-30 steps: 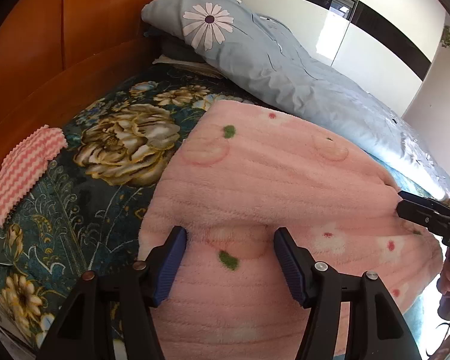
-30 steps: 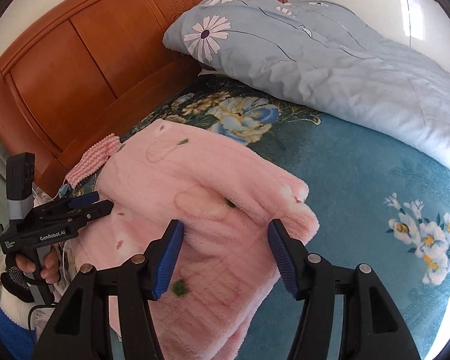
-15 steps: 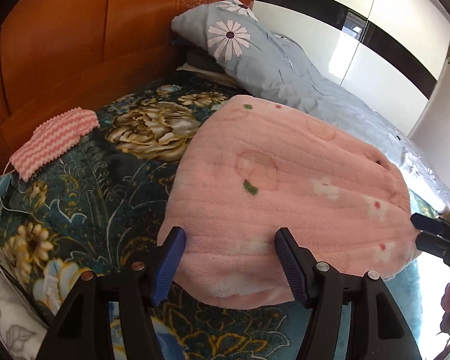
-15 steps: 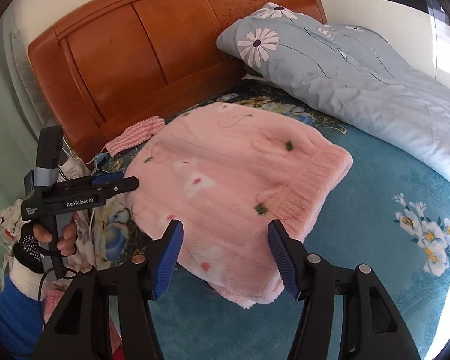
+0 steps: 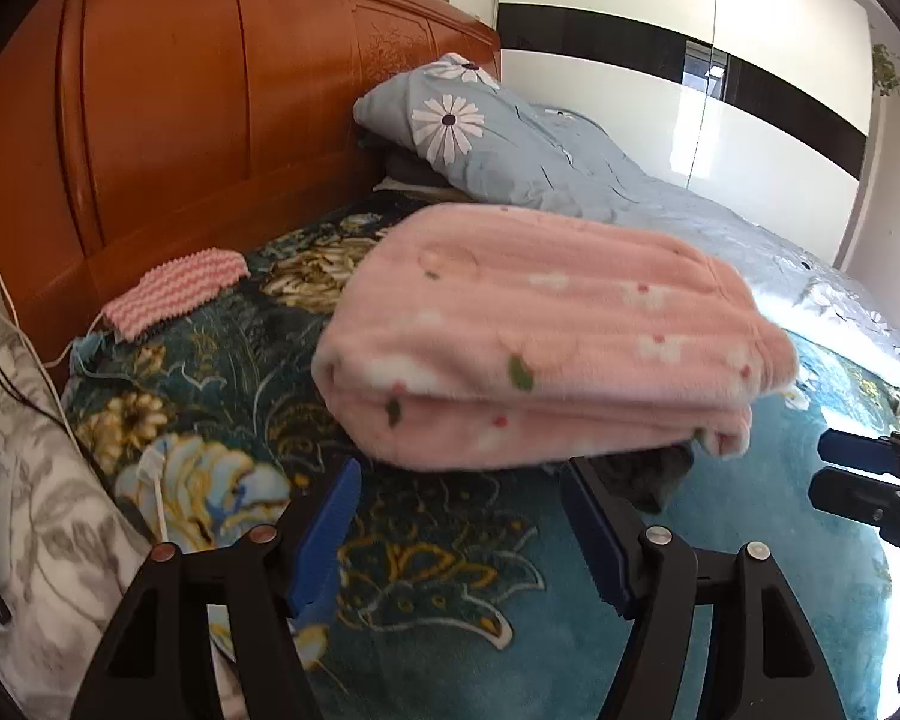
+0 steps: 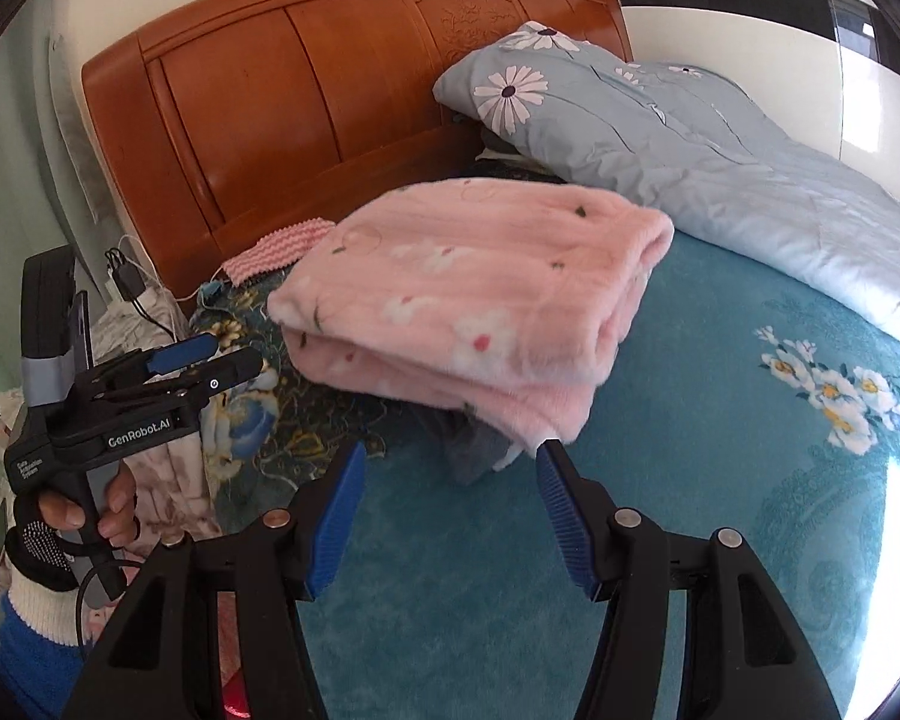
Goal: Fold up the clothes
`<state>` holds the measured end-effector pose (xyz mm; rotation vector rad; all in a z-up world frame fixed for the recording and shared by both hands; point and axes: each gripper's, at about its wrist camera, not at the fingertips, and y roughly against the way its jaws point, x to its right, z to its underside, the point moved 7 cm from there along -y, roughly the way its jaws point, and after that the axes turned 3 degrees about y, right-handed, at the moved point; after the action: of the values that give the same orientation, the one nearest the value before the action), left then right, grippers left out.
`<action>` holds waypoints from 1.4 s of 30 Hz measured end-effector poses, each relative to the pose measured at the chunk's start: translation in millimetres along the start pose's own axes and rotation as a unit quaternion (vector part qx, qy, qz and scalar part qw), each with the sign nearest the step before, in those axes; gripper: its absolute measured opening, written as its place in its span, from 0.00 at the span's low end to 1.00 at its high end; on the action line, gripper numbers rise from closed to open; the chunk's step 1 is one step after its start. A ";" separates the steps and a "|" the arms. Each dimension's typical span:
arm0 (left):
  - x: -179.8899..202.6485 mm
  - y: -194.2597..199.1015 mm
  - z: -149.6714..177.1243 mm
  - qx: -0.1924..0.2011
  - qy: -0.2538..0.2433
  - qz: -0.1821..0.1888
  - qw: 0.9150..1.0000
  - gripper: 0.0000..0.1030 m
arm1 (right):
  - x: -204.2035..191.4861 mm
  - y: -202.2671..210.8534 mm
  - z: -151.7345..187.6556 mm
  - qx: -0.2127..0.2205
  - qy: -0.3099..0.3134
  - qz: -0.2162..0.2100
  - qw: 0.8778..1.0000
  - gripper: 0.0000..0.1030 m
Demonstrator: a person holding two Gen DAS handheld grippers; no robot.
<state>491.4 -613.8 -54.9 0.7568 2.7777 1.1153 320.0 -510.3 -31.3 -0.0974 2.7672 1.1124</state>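
Garment: folded fluffy pink fleece garment with flower print [image 5: 546, 348] lies on the teal floral bedspread [image 6: 720, 468].
Left gripper [image 5: 459, 531]: jaws opening, nothing between them.
Right gripper [image 6: 450, 513]: parted, gripping nothing.

Bed's got a teal floral plush blanket [image 6: 720, 510] spread over it, with an orange-brown carved wooden headboard [image 5: 210, 138] at the far end. A pale blue daisy-print quilt [image 6: 660, 138] is bunched along the far right. Small pink-and-white zigzag knitted cloth [image 5: 180, 291] sits by the headboard, far left.
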 end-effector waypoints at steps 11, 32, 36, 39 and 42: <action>3.6 12.6 80.0 -0.024 0.029 -0.015 0.999 0.83 | 2.3 -5.1 59.4 -0.005 -0.030 0.042 0.999 0.81; 9.7 24.4 81.4 -0.006 0.071 0.002 0.997 1.00 | -25.4 2.9 70.7 0.006 0.008 0.089 0.996 1.00; 11.7 30.8 77.7 -0.001 0.072 0.006 0.997 1.00 | -27.4 5.9 71.7 0.006 0.000 0.092 0.996 1.00; 13.5 34.9 74.9 0.006 0.064 -0.011 0.998 1.00 | -28.3 10.1 72.0 0.004 0.000 0.104 0.995 1.00; 15.0 39.7 73.0 0.016 0.054 -0.032 0.998 1.00 | -31.0 15.5 71.3 0.006 0.001 0.104 0.995 1.00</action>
<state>511.4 -535.8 -80.6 0.6242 2.8914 1.1362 357.4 -449.7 -66.2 0.1942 2.8372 1.1404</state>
